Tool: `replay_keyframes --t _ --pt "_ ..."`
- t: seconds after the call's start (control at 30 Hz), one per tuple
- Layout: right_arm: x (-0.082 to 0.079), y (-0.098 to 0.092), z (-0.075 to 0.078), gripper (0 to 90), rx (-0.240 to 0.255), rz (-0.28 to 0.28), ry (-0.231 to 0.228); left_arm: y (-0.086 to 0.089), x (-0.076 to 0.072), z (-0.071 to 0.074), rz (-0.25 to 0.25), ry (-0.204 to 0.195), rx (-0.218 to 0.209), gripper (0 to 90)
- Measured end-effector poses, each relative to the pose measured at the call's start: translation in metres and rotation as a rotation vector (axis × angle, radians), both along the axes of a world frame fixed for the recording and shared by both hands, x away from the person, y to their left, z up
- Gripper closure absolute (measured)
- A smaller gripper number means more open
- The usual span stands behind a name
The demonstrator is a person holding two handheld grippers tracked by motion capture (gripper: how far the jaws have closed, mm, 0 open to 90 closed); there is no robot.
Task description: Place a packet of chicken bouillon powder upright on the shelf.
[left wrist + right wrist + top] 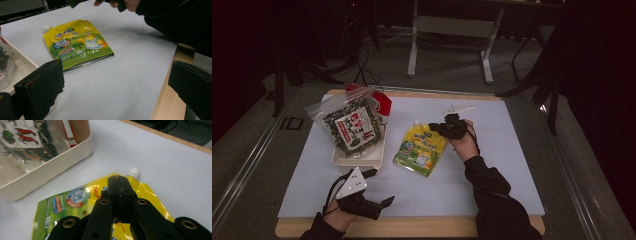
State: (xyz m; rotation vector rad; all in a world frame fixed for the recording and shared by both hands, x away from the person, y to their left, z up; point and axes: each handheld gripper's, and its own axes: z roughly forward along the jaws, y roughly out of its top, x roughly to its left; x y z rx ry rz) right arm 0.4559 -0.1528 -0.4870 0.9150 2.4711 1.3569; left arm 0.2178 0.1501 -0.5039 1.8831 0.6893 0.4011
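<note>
A yellow-green spout pouch (pixel 421 149) (pixel 77 43) (pixel 75 202) lies flat on the white mat, its white cap toward the far side. My right gripper (pixel 438 129) (pixel 120 185) hovers over the pouch's upper part near the cap, jaws pressed together with nothing visible between them. At the near left my left gripper (pixel 379 188) (pixel 115 87) stands open and empty, pointing across the mat toward the pouch, well short of it.
A cream tray (pixel 362 160) (pixel 50 167) at the left holds a clear bag of dark seaweed (pixel 349 125) and a red packet (pixel 382 102). The white mat (pixel 492 165) lies on a wooden board (pixel 412 227). A small white item (pixel 458 108) rests at the far middle.
</note>
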Motion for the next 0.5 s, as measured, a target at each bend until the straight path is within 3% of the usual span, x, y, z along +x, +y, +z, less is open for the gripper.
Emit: replay_keyframes --t 0.13,0.5 --pt "0.012 0.011 -0.006 90.0 -0.014 -0.021 0.013 -0.001 -0.001 -0.001 -0.002 -0.014 0.009 1.4" --pt "0.047 0.032 -0.024 90.0 -0.063 -0.083 0.048 -0.002 -0.001 -0.004 -0.02 -0.002 0.018 1.4"
